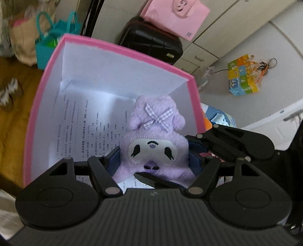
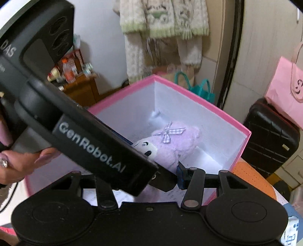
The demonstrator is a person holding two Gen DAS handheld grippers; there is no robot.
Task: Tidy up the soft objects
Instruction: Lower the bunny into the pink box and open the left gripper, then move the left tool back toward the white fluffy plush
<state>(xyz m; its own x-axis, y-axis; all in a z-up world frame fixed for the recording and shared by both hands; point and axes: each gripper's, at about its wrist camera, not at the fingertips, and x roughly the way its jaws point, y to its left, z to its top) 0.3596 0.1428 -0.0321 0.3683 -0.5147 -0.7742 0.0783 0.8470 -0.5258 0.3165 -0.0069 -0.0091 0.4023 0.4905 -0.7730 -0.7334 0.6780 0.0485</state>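
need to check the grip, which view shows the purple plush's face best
The left wrist view: the purple plush faces the camera, eyes and nose fully visible, held between the left tool pads inside the pink box. In the right wrist view the other tool's body covers most of the face; mainly the bow shows.

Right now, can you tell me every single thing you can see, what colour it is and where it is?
plush toy: one, lilac with a checked bow, inside the box, between the left gripper's fingers
box: one, pink outside and white inside, open, in front of both grippers
printed paper: white, lying on the box floor
suitcase: one, black, behind the box
paper bag: one, pink, on top of the suitcase
tote bag: one, teal, beside the box
knit clothes: cream and green, hanging on the wall
left gripper: black, closed on the plush toy
right gripper: black, at the box edge, partly hidden
hand: one, holding the left gripper's handle
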